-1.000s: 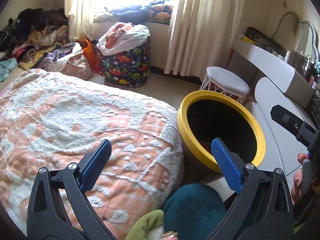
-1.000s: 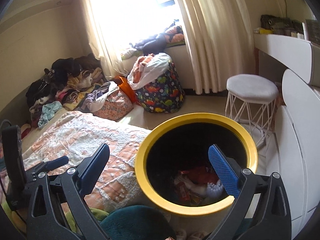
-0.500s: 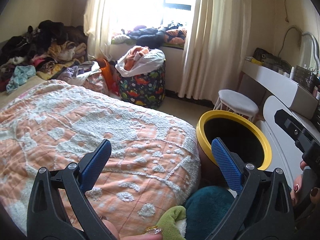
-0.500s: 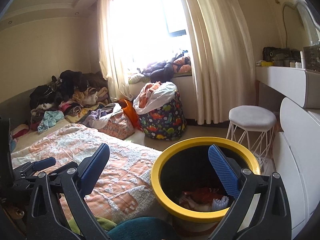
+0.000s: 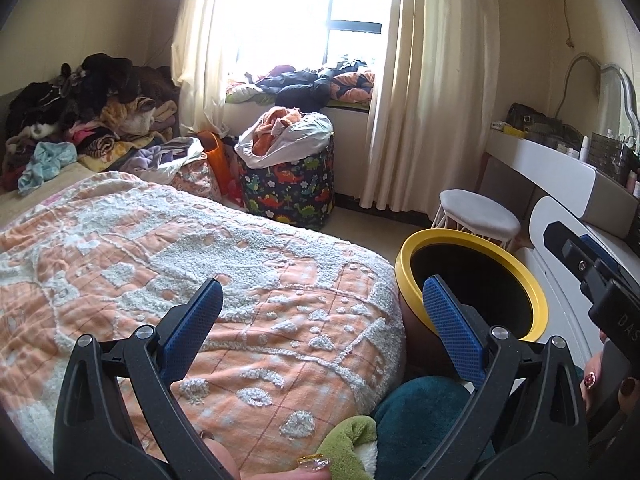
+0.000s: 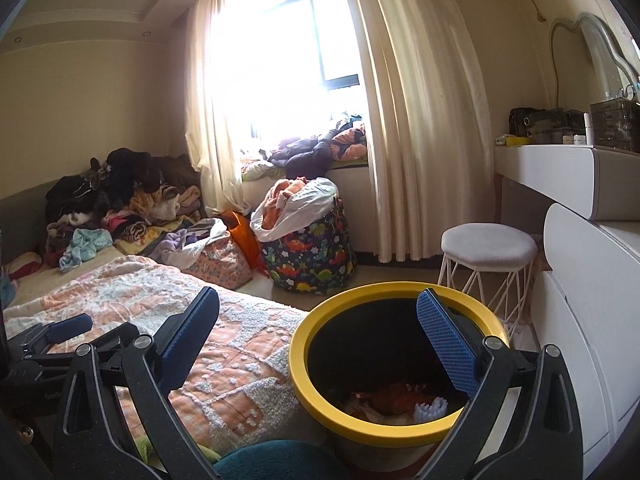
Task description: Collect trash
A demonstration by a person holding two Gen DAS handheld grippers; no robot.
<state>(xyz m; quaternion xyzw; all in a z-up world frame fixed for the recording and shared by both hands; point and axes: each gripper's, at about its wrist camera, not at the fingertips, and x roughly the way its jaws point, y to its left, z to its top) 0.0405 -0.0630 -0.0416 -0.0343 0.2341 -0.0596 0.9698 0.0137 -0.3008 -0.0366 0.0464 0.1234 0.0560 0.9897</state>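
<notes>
A yellow-rimmed black trash bin (image 6: 308, 384) stands on the floor between the bed and the white dresser; it also shows in the left wrist view (image 5: 538, 300). Red and white trash (image 6: 394, 398) lies at its bottom. My right gripper (image 6: 318, 328) is open and empty, above the bin's near-left rim. My left gripper (image 5: 322, 314) is open and empty, over the corner of the orange and white bedspread (image 5: 160, 256), left of the bin. The right gripper's body shows at the right edge of the left wrist view.
A dinosaur-print laundry bag (image 6: 312, 256) full of clothes stands by the window. A white stool (image 6: 488, 248) stands behind the bin. A white dresser (image 6: 588, 304) runs along the right. Clothes (image 5: 80, 112) are heaped at the bed's far end. Teal and green slippers (image 5: 404, 428) are below.
Both grippers have risen and tilted up, away from the bin, so more of the window and room shows. Both stay open and empty.
</notes>
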